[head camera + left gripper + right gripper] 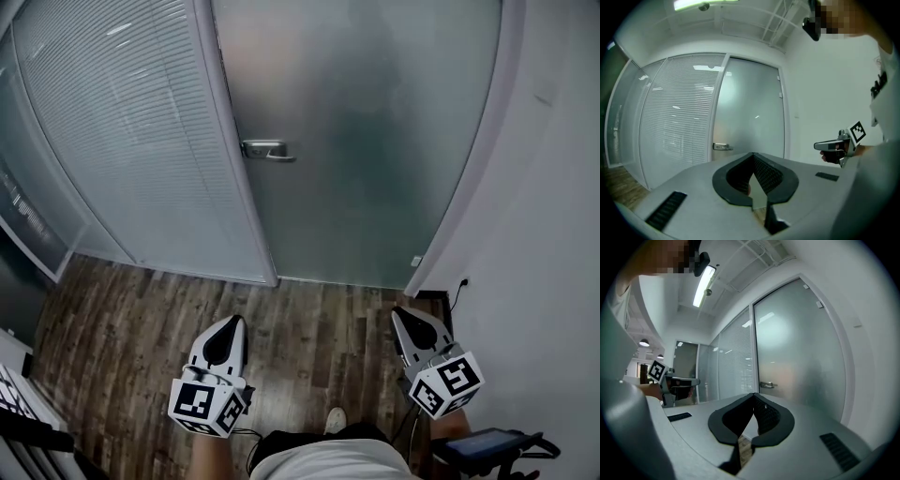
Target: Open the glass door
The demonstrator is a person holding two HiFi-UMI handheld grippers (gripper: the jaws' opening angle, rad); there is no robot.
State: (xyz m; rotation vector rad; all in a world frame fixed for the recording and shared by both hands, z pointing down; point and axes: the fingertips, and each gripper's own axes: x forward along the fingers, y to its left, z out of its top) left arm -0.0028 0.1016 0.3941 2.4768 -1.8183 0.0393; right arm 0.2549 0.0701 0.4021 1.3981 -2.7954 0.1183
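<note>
The frosted glass door (375,141) stands closed ahead, with a metal lever handle (266,150) on its left edge. My left gripper (234,322) and right gripper (398,312) are held level over the wooden floor, well short of the door and touching nothing. Both have their jaws together with nothing between them. The left gripper (753,154) faces the handle (722,146), which shows small and far off. From the right gripper (753,394), the handle (767,385) lies just above the jaw tips, also far away.
A glass panel with blinds (122,131) adjoins the door on the left. A white wall (553,234) runs close on the right, with a socket and cable (462,281) low down. A dark device (492,445) sits at the bottom right. The person's foot (335,419) shows below.
</note>
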